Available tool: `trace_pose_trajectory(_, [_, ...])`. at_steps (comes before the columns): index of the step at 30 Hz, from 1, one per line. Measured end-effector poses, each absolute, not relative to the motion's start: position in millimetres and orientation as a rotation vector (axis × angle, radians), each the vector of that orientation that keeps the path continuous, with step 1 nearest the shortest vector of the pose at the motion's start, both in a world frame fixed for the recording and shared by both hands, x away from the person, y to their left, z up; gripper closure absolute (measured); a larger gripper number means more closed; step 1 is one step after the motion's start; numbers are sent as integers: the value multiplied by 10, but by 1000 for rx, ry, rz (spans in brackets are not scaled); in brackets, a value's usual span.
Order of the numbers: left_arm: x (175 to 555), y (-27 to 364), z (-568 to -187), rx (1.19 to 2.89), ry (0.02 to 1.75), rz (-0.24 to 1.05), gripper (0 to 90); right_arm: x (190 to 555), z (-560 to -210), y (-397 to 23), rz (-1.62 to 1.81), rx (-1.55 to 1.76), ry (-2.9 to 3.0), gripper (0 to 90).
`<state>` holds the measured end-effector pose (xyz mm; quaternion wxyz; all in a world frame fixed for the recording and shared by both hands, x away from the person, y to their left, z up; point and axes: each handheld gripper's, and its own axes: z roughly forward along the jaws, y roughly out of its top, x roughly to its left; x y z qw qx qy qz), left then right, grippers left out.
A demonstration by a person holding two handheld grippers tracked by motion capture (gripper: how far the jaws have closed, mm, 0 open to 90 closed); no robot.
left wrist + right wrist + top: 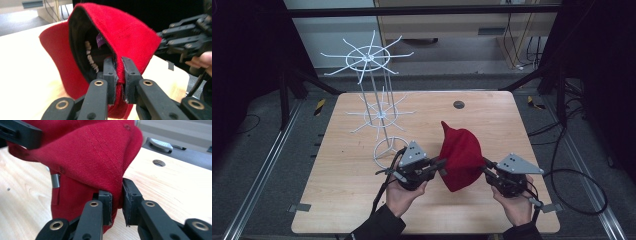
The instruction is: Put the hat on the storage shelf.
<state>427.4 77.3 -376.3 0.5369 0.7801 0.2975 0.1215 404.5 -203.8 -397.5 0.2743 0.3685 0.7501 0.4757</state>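
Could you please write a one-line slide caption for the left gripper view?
Left gripper clamps the rim of a red cap above the wooden table.

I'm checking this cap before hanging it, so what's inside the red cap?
Inside the red cap, the left gripper view shows a dark lining, a purple label and a pale snap strap. The crown's deeper inside is covered by the fabric.
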Motion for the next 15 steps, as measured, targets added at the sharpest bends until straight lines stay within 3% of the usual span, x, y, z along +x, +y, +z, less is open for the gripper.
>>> trace_pose_trajectory(15, [4073, 1277, -4203, 1896, 786, 280, 816, 4098, -3921, -1480, 1170, 763, 2278, 785])
